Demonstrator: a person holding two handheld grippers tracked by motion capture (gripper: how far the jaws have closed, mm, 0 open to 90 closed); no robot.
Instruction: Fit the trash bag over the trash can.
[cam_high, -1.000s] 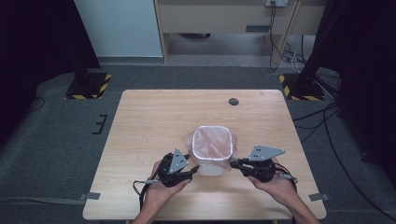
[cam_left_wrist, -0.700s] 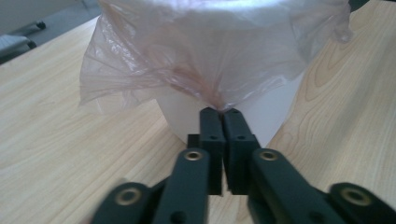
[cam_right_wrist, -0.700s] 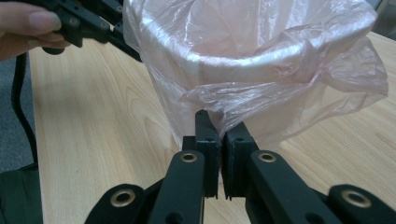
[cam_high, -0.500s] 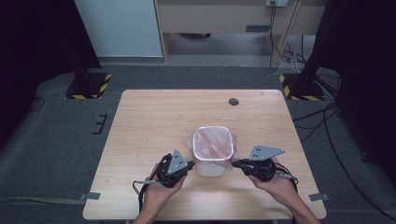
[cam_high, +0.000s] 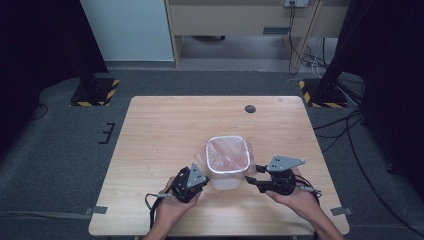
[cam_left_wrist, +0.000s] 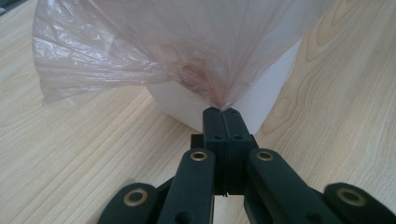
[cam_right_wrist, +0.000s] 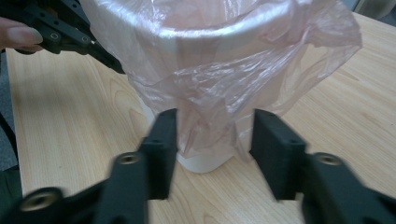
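Pinkish thin plastic is what's in play here: the left gripper (cam_left_wrist: 223, 119) has its jaws pressed together on a pinch of the bag liner (cam_left_wrist: 154, 51), right at the bin's side, while the right gripper (cam_right_wrist: 212, 140) sits spread wide with the liner's hanging hem between its jaws, not clamped. My guess is the step is tugging the overhang down snug around the rim, so I'd close the right one on film only, not the bin wall, then pull both sides down evenly so the bin doesn't tip or slide. That film looks flimsy, so go slow. The small white bin (cam_high: 227, 177) stands upright near the front-middle of the wooden desk (cam_high: 165, 125), liner folded over its rim, see-through and crinkly. Farther back there's a small dark disc (cam_high: 250, 108) near the far edge.
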